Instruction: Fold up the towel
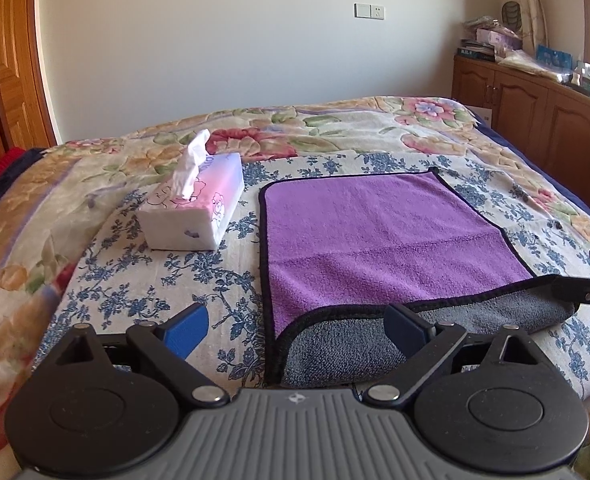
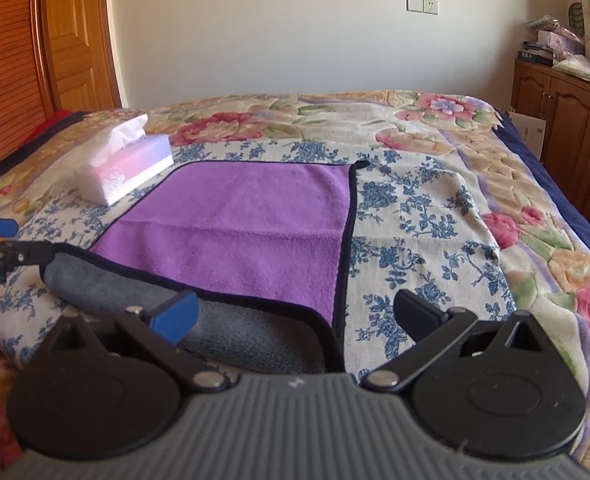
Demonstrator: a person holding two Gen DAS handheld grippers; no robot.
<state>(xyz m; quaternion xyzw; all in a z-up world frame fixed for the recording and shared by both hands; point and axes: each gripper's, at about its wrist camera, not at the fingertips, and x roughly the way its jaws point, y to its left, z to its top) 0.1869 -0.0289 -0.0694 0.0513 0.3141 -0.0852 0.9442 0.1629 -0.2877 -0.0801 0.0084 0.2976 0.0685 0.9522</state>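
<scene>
A purple towel with black trim lies spread on the bed; its near edge is turned over and shows the grey underside. It also shows in the right wrist view, grey fold nearest. My left gripper is open, its jaws astride the towel's near left corner, just above it. My right gripper is open over the towel's near right corner. Each gripper's tip shows at the edge of the other view.
A tissue box stands left of the towel, close to its far left corner, also seen in the right wrist view. The floral bedspread stretches beyond. Wooden cabinets stand right, a wooden door left.
</scene>
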